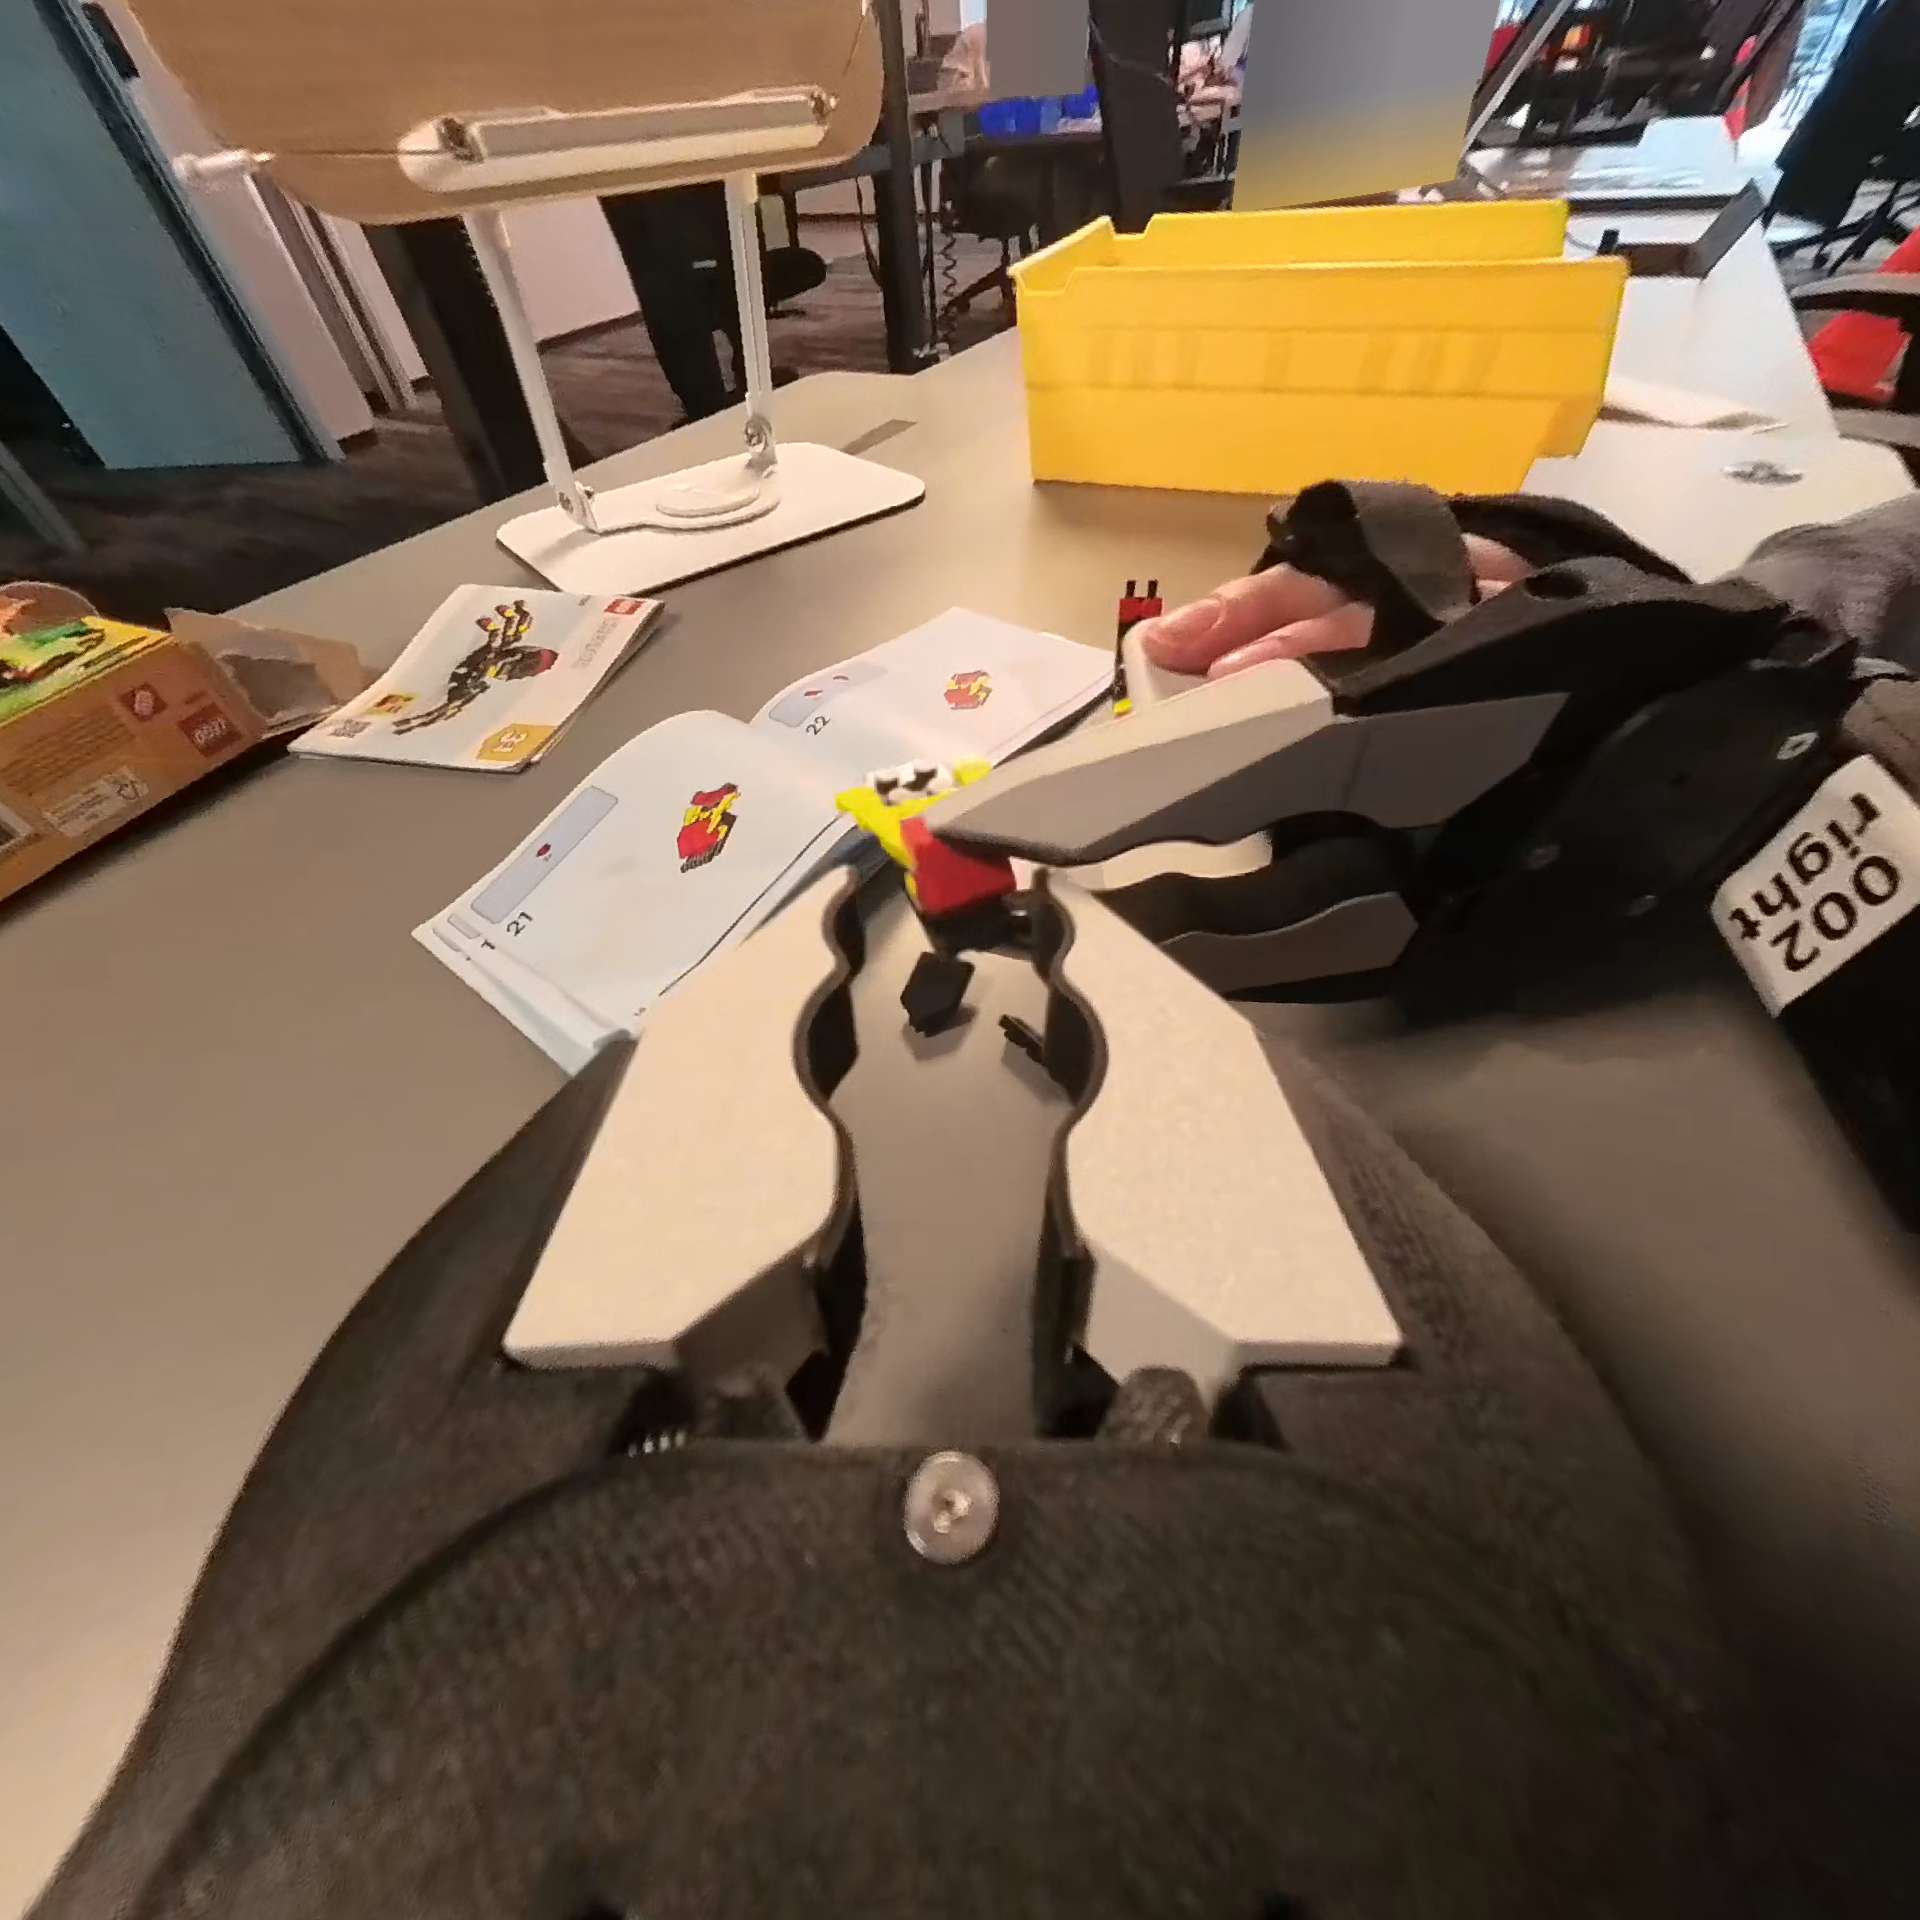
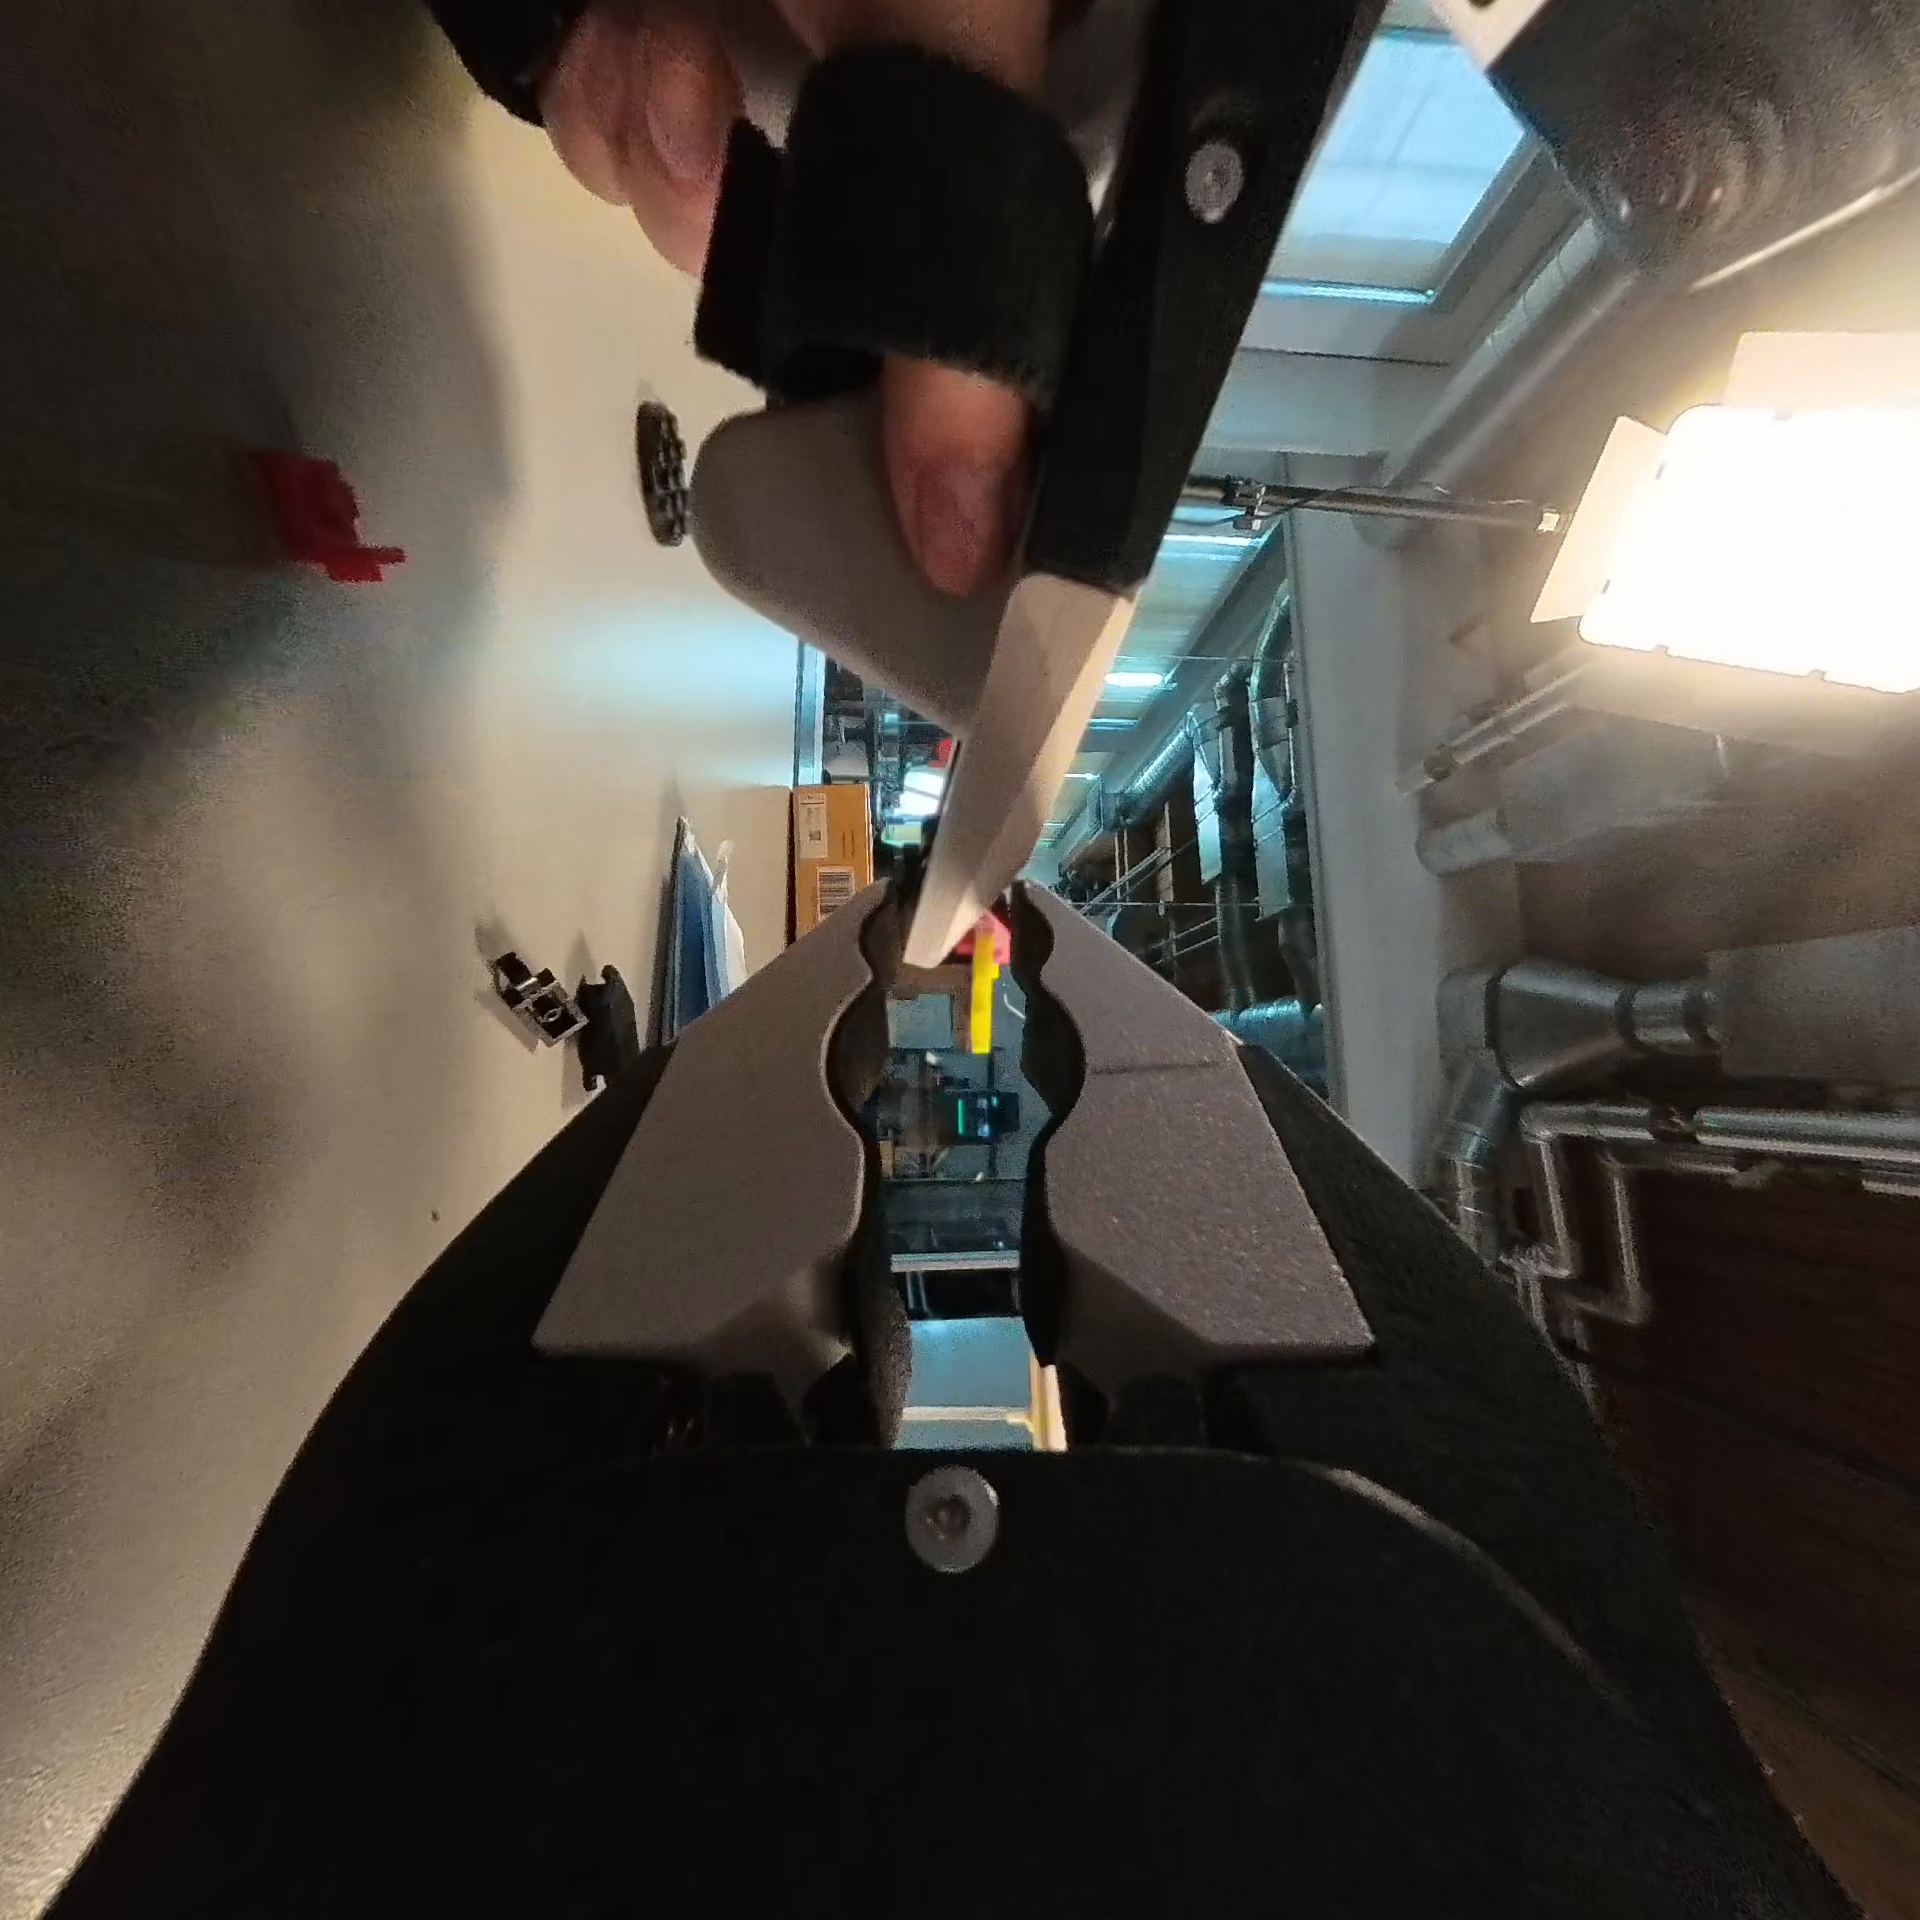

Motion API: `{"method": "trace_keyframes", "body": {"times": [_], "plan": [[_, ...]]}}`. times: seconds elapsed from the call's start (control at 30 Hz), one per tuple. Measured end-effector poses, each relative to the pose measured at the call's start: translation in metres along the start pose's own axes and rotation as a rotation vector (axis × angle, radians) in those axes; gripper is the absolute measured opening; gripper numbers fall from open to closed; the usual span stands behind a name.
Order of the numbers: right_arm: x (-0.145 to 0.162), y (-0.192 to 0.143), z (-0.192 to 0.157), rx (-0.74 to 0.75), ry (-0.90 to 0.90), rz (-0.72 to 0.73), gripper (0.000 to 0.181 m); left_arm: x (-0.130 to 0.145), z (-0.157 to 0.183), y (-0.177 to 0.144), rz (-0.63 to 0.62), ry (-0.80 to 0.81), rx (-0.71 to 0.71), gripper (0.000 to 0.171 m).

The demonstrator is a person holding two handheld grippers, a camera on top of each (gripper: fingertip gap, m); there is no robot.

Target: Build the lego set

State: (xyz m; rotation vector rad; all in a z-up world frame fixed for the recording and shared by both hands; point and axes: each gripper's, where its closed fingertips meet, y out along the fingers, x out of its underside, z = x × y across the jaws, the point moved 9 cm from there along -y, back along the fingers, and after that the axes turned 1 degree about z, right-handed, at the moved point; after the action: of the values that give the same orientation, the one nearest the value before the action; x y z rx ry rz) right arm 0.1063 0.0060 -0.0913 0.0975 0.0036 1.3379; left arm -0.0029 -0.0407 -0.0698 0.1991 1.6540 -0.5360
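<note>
Both grippers (image 1: 951, 894) (image 2: 951, 904) pinch the lego model (image 1: 951, 868); booklet (image 1: 665, 831) and yellow bin (image 1: 1309, 343) lie beyond

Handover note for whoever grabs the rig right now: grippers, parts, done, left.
Left gripper: fingers close on the red, yellow and black lego model; firm grip not clear.
Right gripper: comes in from the right, rolled on its side, tips at the same model; grip not clear.
Model is held above the open manual. Loose black pieces lie on the table under the fingers. Yellow bin behind; second booklet and box at left.
Done: small partial model. Left: the rest of the build.
</note>
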Motion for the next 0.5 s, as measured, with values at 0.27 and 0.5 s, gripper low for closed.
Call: {"method": "trace_keyframes", "body": {"times": [0.27, 0.5], "plan": [[-0.001, -0.001, 0.0, 0.001, -0.008, 0.006, 0.019, 0.001, 0.002, 0.001, -0.014, 0.006, 0.001, 0.016], [0.015, -0.009, 0.001, -0.114, 0.197, 0.011, 0.042, 0.006, -0.01, -0.017, -0.035, 0.016, -0.005, 0.016]]}}
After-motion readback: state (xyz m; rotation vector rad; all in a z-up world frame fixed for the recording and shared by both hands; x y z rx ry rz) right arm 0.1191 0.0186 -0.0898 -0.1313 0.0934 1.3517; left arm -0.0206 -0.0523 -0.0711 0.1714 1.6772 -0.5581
